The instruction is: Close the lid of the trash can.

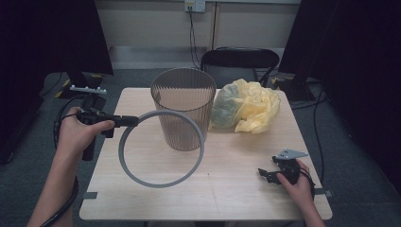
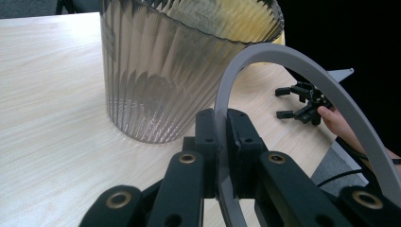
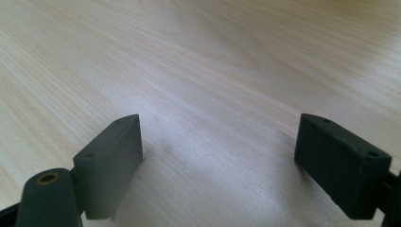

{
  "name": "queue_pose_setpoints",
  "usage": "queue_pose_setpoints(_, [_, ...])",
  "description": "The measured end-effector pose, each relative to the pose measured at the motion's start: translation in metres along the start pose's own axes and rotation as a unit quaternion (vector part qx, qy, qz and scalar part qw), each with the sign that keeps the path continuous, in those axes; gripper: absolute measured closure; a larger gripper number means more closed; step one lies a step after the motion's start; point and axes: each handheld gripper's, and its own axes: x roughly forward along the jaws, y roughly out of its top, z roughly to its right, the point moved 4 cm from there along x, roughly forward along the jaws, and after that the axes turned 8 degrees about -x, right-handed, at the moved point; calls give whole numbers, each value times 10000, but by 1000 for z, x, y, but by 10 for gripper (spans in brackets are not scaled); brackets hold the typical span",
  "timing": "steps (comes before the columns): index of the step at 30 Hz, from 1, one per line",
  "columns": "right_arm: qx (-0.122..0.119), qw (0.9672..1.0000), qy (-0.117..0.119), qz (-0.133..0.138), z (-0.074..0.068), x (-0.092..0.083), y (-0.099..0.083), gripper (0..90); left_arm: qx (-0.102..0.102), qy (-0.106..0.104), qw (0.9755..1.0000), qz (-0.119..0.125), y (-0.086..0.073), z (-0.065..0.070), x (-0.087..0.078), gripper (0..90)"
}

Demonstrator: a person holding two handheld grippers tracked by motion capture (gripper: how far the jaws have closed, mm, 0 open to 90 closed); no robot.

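A ribbed, see-through grey bin (image 1: 184,108) stands upright on the wooden table (image 1: 246,194). My left gripper (image 1: 133,121) is shut on a grey ring (image 1: 161,182), holding it lifted and tilted in front of the bin. In the left gripper view the ring (image 2: 288,61) arcs up from between the jaws of my left gripper (image 2: 221,137), beside the bin (image 2: 161,71). My right gripper (image 1: 263,174) rests low near the table's front right, open and holding nothing; its jaws stand wide apart over bare wood (image 3: 217,94). A crumpled yellow plastic bag (image 1: 246,106) lies right of the bin.
A black chair (image 1: 239,59) stands behind the table's far edge. Dark stands and cables sit on the floor at the left and right. Bare tabletop lies between the ring and my right gripper (image 2: 302,101).
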Motion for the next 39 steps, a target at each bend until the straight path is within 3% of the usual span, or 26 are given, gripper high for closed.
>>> queue_pose_setpoints(6, [-8,10000,-1,2,0,0,0,149,-74,-27,10000,4,12,6,-5,840])
queue_pose_setpoints(15, [-5,10000,7,-2,0,0,0,149,-227,135,9995,177,31,5,-7,840])
queue_pose_setpoints(23, [-6,10000,0,1,0,0,0,149,-381,366,9981,311,47,-3,-4,840])
queue_pose_setpoints(29, [-9,10000,14,0,0,0,0,146,-655,465,9961,351,56,-15,5,840])
queue_pose_setpoints(39, [2,10000,31,-14,0,0,0,144,-773,645,9942,381,69,-23,10,840])
